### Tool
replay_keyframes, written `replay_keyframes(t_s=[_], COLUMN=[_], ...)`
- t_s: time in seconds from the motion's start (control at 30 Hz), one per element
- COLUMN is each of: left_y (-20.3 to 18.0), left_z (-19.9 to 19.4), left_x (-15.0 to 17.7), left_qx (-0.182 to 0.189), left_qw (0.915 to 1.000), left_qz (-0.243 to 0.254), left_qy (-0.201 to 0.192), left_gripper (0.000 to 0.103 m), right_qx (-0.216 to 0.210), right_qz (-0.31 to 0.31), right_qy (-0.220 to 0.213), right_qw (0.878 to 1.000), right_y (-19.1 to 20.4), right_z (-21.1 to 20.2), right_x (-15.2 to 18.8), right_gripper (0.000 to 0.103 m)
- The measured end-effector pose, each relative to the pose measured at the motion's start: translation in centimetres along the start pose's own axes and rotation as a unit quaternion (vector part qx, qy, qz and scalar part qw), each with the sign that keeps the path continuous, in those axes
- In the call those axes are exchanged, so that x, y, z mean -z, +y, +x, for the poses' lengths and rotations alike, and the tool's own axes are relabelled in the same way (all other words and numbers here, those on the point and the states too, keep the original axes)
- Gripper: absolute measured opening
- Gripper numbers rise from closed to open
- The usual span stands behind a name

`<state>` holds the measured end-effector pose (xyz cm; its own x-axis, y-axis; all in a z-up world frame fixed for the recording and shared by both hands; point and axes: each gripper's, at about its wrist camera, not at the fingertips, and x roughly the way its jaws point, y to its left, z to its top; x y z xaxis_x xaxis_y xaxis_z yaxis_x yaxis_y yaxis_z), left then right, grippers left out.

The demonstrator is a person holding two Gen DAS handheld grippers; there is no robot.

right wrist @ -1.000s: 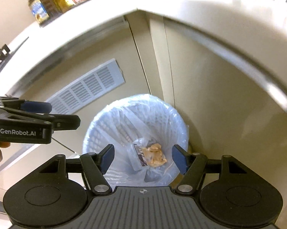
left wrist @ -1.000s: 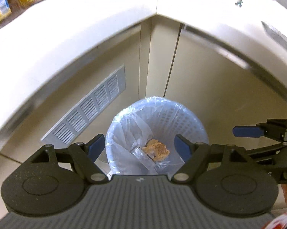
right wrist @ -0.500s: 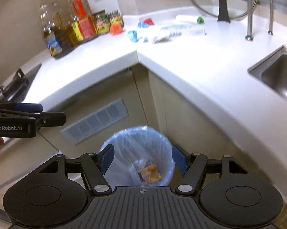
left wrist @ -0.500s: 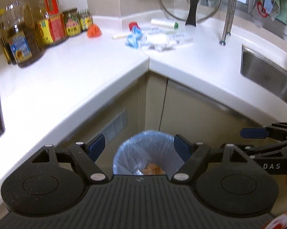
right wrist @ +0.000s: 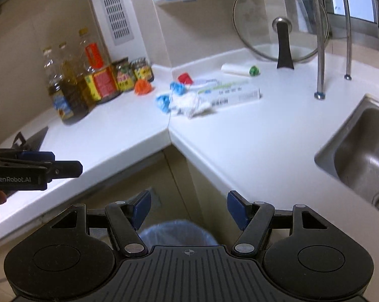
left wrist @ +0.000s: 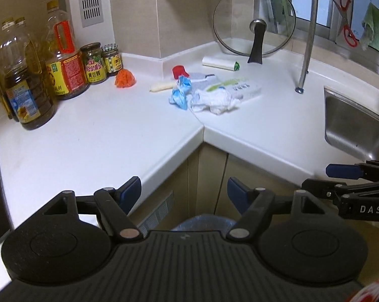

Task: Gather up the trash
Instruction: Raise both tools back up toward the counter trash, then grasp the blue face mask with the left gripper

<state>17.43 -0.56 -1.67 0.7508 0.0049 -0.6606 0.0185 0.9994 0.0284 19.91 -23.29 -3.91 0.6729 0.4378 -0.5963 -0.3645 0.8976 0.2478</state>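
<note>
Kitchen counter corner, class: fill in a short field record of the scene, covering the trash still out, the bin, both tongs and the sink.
trash on counter: white crumpled tissue beside blue crumpled wrapper, near the inner corner
other loose items: orange scrap, flat carton
bin: blue-lined bin on the floor below the counter corner
left tongs: empty, jaws closing
right tongs: open, empty
sink: right side of the counter

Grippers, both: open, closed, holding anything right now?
Left gripper: jaws closing, nothing between them.
Right gripper: open, empty.
</note>
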Motion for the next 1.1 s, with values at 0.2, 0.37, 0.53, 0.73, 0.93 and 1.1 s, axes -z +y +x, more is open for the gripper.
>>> replay_keyframes(t_s=[0.2, 0.37, 0.53, 0.73, 0.93, 1.1], left_y=[1.1, 2.0, 2.6, 3.4, 3.6, 4.1], left_z=[3.1, 5.8, 8.5, 11.7, 14.9, 17.1], left_x=[-3.1, -5.3, -7.6, -10.2, -11.8, -12.5], left_qx=[0.008, 0.019, 0.029, 0.044, 0.054, 0.059], left_qw=[0.9999, 0.9998, 0.9994, 0.9989, 0.9983, 0.998], left_qz=[0.006, 0.01, 0.018, 0.015, 0.019, 0.016], left_qy=[-0.002, 0.002, 0.005, 0.008, 0.013, 0.017], left_gripper=[0.071, 0.067, 0.064, 0.058, 0.058, 0.058], right_qx=[0.014, 0.029, 0.041, 0.052, 0.053, 0.058], right_qz=[0.001, 0.007, 0.009, 0.011, 0.005, 0.014], right_qy=[-0.016, -0.02, -0.027, -0.032, -0.031, -0.032], right_qw=[1.0, 0.999, 0.999, 0.998, 0.998, 0.998], right_y=[-0.4, -1.0, -1.3, -1.1, -0.7, -0.9], right_z=[2.7, 5.2, 7.5, 10.3, 13.1, 14.5], right_x=[-3.1, -5.3, -7.1, -9.2, -10.8, -11.5], right_gripper=[0.067, 0.067, 0.067, 0.067, 0.067, 0.067])
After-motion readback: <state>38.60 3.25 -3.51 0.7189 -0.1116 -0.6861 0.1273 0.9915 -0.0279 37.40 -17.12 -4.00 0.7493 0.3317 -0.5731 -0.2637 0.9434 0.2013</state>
